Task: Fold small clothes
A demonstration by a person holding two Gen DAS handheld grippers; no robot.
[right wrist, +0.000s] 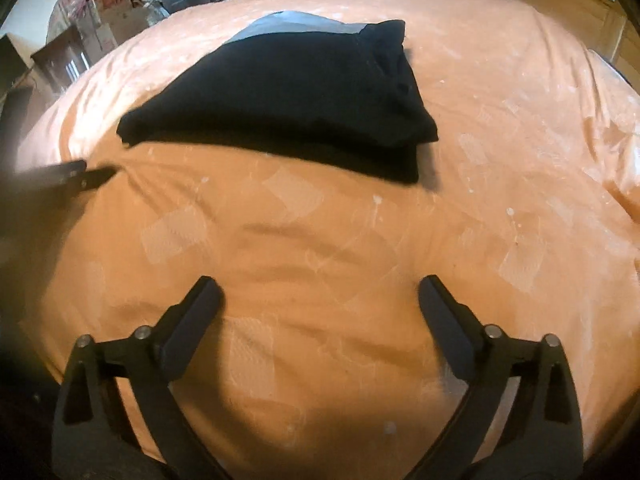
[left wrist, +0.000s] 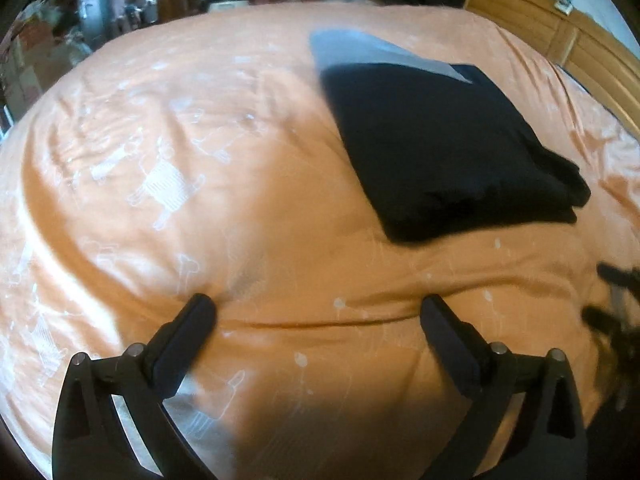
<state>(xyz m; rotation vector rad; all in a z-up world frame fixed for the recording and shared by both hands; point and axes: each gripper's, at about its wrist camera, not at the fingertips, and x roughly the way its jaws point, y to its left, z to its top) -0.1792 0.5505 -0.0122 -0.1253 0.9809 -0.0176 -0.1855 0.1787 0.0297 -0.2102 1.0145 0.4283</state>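
Black folded garment point(right wrist: 280, 92) sits flat mid-bed point(right wrist: 320, 240), grey piece point(right wrist: 296, 24) beneath; we judge folding done, so left tongs point(left wrist: 316, 312) and right tongs point(right wrist: 320, 292) hang wide, empty, near edge.

Grey cloth point(left wrist: 360, 46) mostly buried under the folded black garment point(left wrist: 440, 148), only a strip shows, so its shape can't be told. In the left wrist view, dark smeared shapes point(left wrist: 616, 300) at the right edge are motion-blurred and cut off (probably the other gripper, can't confirm). In the right wrist view, a blurred dark bar point(right wrist: 76, 176) enters from the left edge, its rest out of frame. Room clutter point(right wrist: 108, 4) beyond the bed is too small and warped to identify. Headboard point(left wrist: 560, 28) cut off by the lens rim.
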